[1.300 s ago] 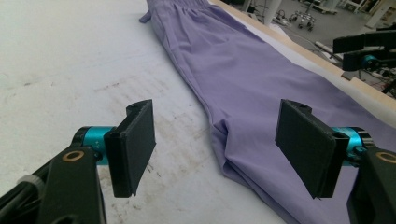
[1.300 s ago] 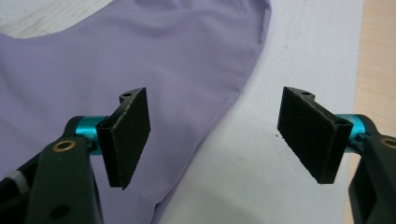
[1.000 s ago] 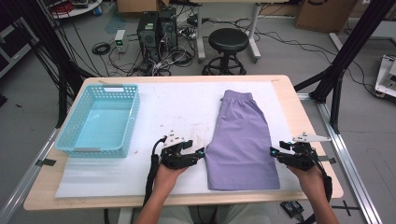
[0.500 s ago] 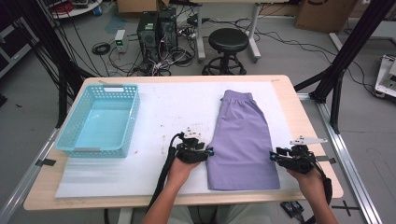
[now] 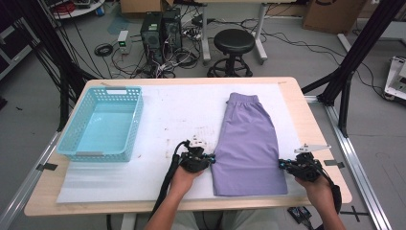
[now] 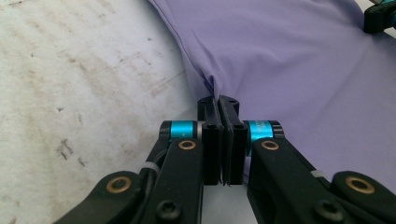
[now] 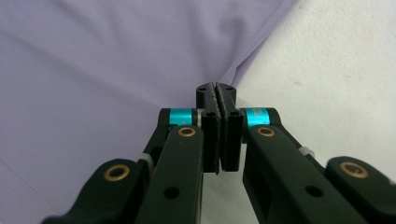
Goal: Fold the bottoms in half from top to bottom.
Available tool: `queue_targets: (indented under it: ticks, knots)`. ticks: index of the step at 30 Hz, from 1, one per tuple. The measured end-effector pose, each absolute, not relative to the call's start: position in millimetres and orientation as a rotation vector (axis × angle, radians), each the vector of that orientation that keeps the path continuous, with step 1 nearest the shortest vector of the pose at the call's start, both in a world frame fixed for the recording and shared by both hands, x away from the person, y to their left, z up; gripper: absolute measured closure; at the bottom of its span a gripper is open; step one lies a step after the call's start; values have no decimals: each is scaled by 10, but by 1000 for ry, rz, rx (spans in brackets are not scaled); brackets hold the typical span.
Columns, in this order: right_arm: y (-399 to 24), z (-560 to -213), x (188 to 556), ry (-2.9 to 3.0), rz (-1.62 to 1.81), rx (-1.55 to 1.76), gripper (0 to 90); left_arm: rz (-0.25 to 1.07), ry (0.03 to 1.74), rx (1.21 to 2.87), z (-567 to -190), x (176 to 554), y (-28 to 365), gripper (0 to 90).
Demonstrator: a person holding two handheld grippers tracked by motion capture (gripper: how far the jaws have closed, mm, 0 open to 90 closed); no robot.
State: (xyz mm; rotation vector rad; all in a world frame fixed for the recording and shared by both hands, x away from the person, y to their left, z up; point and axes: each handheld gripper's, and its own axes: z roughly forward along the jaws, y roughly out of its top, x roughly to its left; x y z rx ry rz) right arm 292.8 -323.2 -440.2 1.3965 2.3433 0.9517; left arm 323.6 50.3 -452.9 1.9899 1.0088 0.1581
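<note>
Lilac shorts (image 5: 249, 143) lie flat on the white mat, waistband at the far end. My left gripper (image 5: 210, 159) sits at the shorts' left edge, its jaws having just closed; in the left gripper view the left gripper (image 6: 218, 100) pinches a puckered fold of the lilac cloth (image 6: 289, 56). My right gripper (image 5: 282, 165) is at the shorts' right edge, jaws also just closed; in the right gripper view the right gripper (image 7: 216, 89) is shut on the edge of the lilac cloth (image 7: 107, 70).
A light blue plastic basket (image 5: 79, 143) stands on the left of the white mat (image 5: 182, 110). The wooden table's edge (image 5: 321, 120) runs along the right. Beyond the table stand a black stool (image 5: 233, 42) and computer boxes with cables (image 5: 160, 28).
The left gripper moved right to the shorts' left edge and shut on the cloth. The right gripper stayed at the right edge and shut on it too.
</note>
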Motion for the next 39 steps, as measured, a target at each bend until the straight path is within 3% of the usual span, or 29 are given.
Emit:
queue_targets:
  ticks: [8, 25, 26, 28, 29, 32, 39]
  knots:
    - [-3217, -4399, 2830, 2355, 961, 1401, 900, 129, 992, 1984, -4532, 3097, 613, 879]
    - [-3038, -4381, 2246, 2405, 943, 1369, 873, 112, 922, 2006, -4547, 2524, 835, 874]
    - [-3037, -4372, 2224, 2399, 943, 1372, 816, 109, 926, 2006, -4541, 2512, 843, 846]
    - [-3061, -4321, 2218, 2349, 975, 1393, 692, 125, 955, 1989, -4513, 2531, 856, 650]
    - [-3070, -4305, 2227, 2336, 980, 1401, 666, 144, 980, 1967, -4485, 2563, 866, 624]
    - [-3108, -4252, 2344, 2259, 1018, 1449, 627, 154, 1006, 1935, -4434, 2672, 839, 610]
    - [-3022, -4321, 2692, 2244, 984, 1475, 664, 130, 1003, 2010, -4496, 2853, 617, 630]
